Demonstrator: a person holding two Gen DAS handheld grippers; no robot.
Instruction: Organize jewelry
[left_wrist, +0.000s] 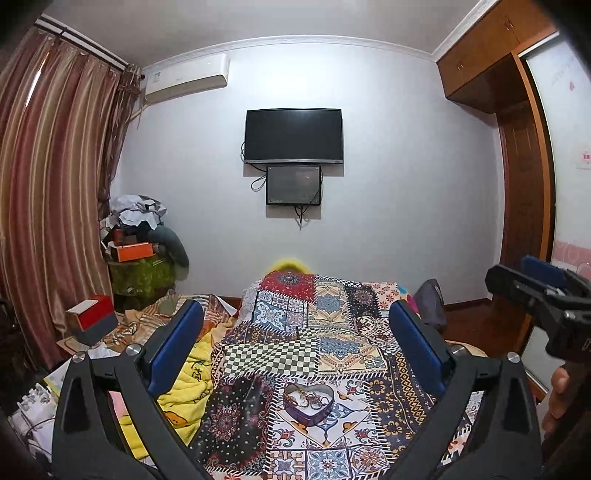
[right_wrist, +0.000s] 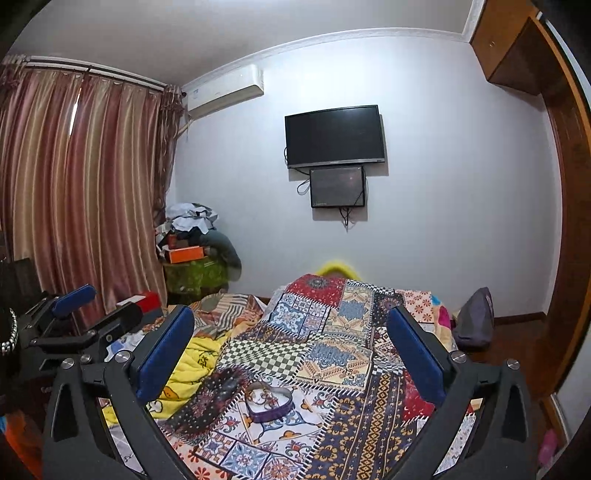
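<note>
A purple heart-shaped box (left_wrist: 309, 403) lies open on the patchwork cloth (left_wrist: 332, 332) on the bed, with tangled jewelry (left_wrist: 306, 398) inside. My left gripper (left_wrist: 295, 334) is open and empty, held above and behind the box. The box also shows in the right wrist view (right_wrist: 266, 402), with jewelry (right_wrist: 264, 398) in it. My right gripper (right_wrist: 291, 343) is open and empty, above the box. The right gripper shows at the right edge of the left wrist view (left_wrist: 543, 288); the left gripper shows at the left of the right wrist view (right_wrist: 81, 310).
A yellow blanket (left_wrist: 188, 384) lies left of the cloth. A red, white and grey box (left_wrist: 92, 319) stands on the bed's left side. A cluttered stand (left_wrist: 144, 254) is by the curtain. A dark bag (left_wrist: 430, 299) sits at the bed's right edge. A wardrobe (left_wrist: 524, 166) is on the right.
</note>
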